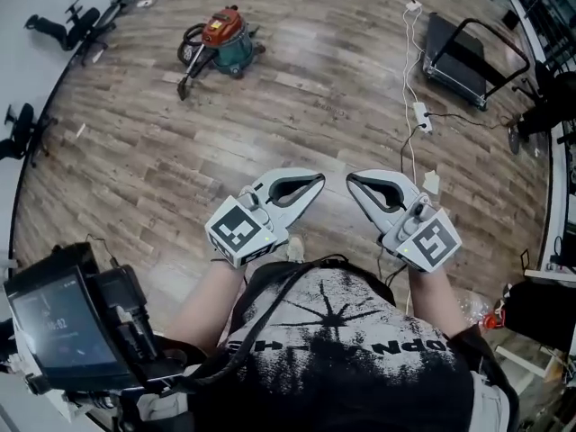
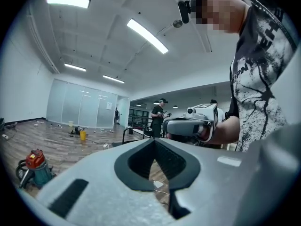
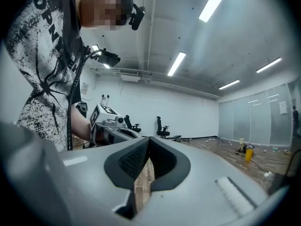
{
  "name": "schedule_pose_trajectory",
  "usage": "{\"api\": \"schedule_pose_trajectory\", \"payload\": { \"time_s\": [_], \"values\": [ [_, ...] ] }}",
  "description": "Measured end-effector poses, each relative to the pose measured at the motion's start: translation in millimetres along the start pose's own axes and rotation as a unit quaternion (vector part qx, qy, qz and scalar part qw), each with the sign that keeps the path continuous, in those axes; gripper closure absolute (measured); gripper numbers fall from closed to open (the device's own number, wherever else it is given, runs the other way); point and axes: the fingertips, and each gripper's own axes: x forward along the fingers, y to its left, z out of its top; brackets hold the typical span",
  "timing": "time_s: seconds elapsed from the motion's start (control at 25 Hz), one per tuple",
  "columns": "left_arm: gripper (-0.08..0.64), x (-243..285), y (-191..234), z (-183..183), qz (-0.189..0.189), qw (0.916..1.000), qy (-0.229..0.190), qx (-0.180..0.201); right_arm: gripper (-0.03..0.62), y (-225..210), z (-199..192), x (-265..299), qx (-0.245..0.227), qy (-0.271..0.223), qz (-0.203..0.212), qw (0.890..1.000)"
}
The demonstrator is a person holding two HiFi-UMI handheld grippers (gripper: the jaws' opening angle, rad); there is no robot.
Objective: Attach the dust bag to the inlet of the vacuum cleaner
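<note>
Wood-plank flooring separates a person in a black-and-white printed T-shirt from the job ahead. A canister vacuum cleaner with a red lid and teal body sits on the open floor, well apart from both hand-held tools.

The grey plastic left gripper and its twin, the right gripper, are held side by side just in front of the person's chest, tips angled toward each other. Each gripper's own view shows its black-padded jaws clenched together with only floor visible through the gap, so neither carries anything.

The dust bag the task calls for appears in no view. The inlet cannot be made out at this range either.

Seen from the head camera, the vacuum cleaner lies far ahead and off to the person's left. That puts the left gripper on the nearer side, though neither is within reach. The left gripper's view picks the machine up low at its left edge, so those jaws are not aimed at it.

A black hose trails from the canister toward the person's left, ending in a nozzle on the boards. A black treadmill and a white cable occupy the right side of the room.

The approach, by this reading, has yet to be made, and the bag yet to be found.
</note>
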Motion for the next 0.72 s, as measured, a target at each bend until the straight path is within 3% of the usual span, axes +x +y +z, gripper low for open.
{"api": "schedule_pose_trajectory", "payload": {
  "time_s": [0.36,0.72],
  "values": [
    [0.561,-17.7,76.2,8.8,-0.011,0.9998,-0.017,-0.009,0.584,-38.9,-2.0,67.9,-0.007,0.019,-0.022,1.0],
    [0.561,1.5,122.2,8.8,-0.022,0.9995,-0.019,-0.014,0.585,-78.7,-11.3,87.9,-0.018,0.024,-0.046,0.998]
  ]
}}
